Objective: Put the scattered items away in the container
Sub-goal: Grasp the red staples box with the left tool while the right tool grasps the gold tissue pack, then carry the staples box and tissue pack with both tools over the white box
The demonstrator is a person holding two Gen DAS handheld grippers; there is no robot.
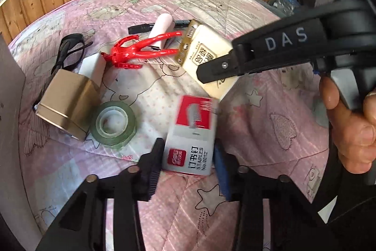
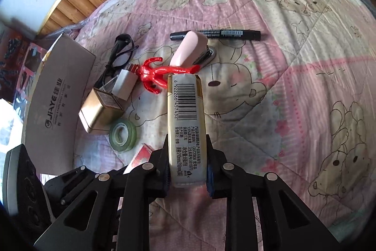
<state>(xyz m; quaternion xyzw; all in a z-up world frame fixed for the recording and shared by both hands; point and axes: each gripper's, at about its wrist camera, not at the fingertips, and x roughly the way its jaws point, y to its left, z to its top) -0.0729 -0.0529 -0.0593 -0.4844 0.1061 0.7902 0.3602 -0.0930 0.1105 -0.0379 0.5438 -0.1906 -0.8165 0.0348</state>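
Left hand-held gripper (image 1: 188, 161): clamped on a staples box (image 1: 191, 133), low centre of the left wrist view, above the pink quilted bed (image 1: 270, 133).
Staples box handling: likely small, stiff cardboard, dense for its size; held by its long sides near one end.
Right hand-held gripper (image 2: 187, 171): clamped on a tissue pack (image 2: 185, 119), centre of the right wrist view.
Tissue pack handling: likely light and soft, with slippery wrap; gripped across its narrow sides at the near end.
Container: a cardboard box (image 2: 56, 95) at the left edge; its inside is hidden.
Still scattered: tape roll (image 1: 114, 124), gold tin (image 1: 68, 100), red hook (image 1: 141, 51), black marker (image 2: 216, 35), pink stapler (image 2: 188, 48), glasses (image 1: 70, 48).
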